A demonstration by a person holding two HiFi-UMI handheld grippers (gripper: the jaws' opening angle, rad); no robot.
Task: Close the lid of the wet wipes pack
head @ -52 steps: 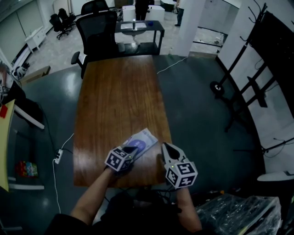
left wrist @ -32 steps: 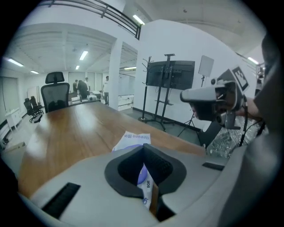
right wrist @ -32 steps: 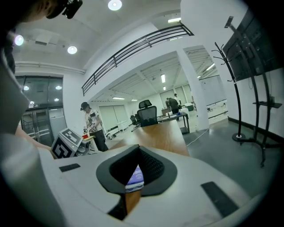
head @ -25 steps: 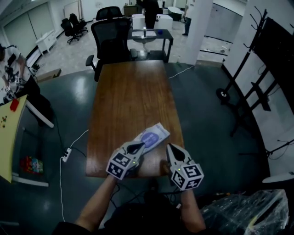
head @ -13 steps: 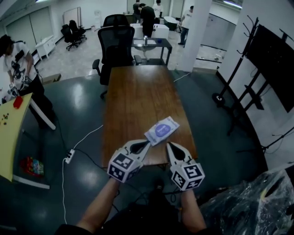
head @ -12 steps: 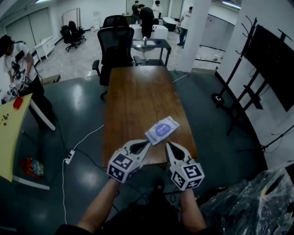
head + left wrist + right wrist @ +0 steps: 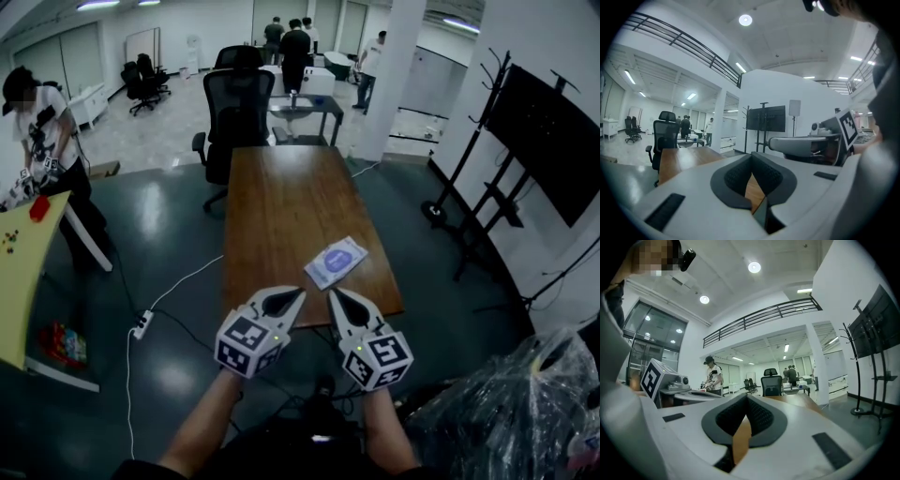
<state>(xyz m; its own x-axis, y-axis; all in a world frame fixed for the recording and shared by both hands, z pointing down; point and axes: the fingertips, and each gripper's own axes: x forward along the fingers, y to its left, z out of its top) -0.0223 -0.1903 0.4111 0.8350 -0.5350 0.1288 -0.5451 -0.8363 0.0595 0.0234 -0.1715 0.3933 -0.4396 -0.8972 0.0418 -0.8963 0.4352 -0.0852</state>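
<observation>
Plainly, the main risk is a shove instead of a press. The wet wipes pack (image 7: 336, 261) lies flat on the surface (image 7: 281, 197), just ahead of both tools and slightly right of the right tool (image 7: 333, 294), close to the surface's right edge. It looks light, so a push that meets its purple lid (image 7: 340, 256) level rather than from above could slide it toward that edge, or off it. Whether the lid sits flush or raised is too small to tell.

The left tool (image 7: 298, 292) and the right tool are both narrow, jaws together with nothing between them. Both hang off the surface's near edge, apart from the pack. Closed tips make a small contact point, which I judge could skid on glossy film.

Nothing stands between the 2 tools and the pack. Far ahead, at the surface's far end, is 1 office chair (image 7: 234, 108). A person (image 7: 42, 122) stands well to the left of the left tool, with a power strip (image 7: 142, 324) on the floor on that side. A plastic bag (image 7: 506, 412) lies to the right of the right tool.
</observation>
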